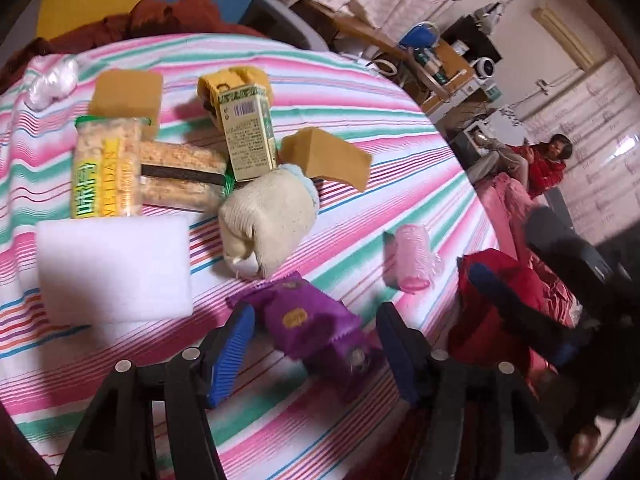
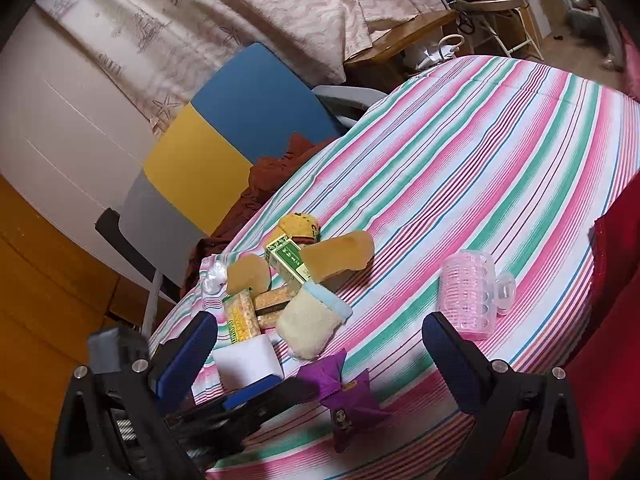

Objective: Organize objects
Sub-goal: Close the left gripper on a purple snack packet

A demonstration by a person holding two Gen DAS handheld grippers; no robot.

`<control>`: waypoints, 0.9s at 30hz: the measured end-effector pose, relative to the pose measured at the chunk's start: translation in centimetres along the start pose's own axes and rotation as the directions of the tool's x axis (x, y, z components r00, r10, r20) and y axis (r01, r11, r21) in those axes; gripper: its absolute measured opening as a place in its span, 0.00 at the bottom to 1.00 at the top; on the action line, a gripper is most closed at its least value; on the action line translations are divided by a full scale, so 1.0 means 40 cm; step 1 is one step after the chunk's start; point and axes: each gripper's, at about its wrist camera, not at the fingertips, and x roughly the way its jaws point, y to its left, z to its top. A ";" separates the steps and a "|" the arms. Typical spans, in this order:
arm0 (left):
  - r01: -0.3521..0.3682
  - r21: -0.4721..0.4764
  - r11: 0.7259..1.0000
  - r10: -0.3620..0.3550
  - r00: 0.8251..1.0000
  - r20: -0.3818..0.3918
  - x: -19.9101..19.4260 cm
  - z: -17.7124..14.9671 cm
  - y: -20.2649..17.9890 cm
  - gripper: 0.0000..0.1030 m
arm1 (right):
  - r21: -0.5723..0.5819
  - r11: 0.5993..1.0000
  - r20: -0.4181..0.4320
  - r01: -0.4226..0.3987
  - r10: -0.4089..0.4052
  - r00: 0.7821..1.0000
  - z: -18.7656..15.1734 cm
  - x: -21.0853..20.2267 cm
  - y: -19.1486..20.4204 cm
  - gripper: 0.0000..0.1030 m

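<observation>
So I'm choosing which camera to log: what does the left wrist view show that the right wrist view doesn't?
Only the left wrist view shows a seated person in red across the room. Only the right wrist view shows the blue and yellow chair back fully, plus the wooden floor. Both show the striped cloth, purple packet, pink hair roller, white sponge and green box.

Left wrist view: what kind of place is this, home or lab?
Most likely a lived-in home room. A striped tablecloth covers the table, patterned curtains hang behind it, and a cluttered wooden desk stands further back.
</observation>
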 end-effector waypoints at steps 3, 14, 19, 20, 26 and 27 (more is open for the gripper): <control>-0.031 -0.003 1.000 0.031 0.999 -0.020 0.030 0.011 -0.001 0.62 | 0.005 1.000 0.000 -0.007 0.007 1.000 0.000 0.000 -0.002 1.00; -0.073 0.120 0.990 0.077 0.997 -0.027 0.034 -0.033 0.017 0.41 | 0.014 1.000 -0.013 -0.011 0.011 1.000 -0.001 0.006 -0.005 1.00; -0.088 0.146 0.985 0.091 0.996 -0.015 0.004 -0.083 0.056 0.41 | 0.017 1.000 -0.019 -0.001 0.002 1.000 -0.002 0.009 -0.005 1.00; -0.097 0.151 0.984 0.099 0.995 -0.008 -0.002 -0.091 0.060 0.40 | 0.018 1.000 -0.019 0.001 -0.001 1.000 -0.002 0.010 -0.004 1.00; -0.107 0.152 0.983 0.107 0.994 0.010 -0.029 -0.125 0.071 0.39 | 0.021 1.000 -0.026 0.015 -0.014 1.000 -0.002 0.013 -0.005 1.00; -0.110 0.148 0.983 0.109 0.994 0.020 -0.033 -0.134 0.074 0.39 | 0.021 1.000 -0.028 0.016 -0.016 0.999 -0.003 0.013 -0.005 1.00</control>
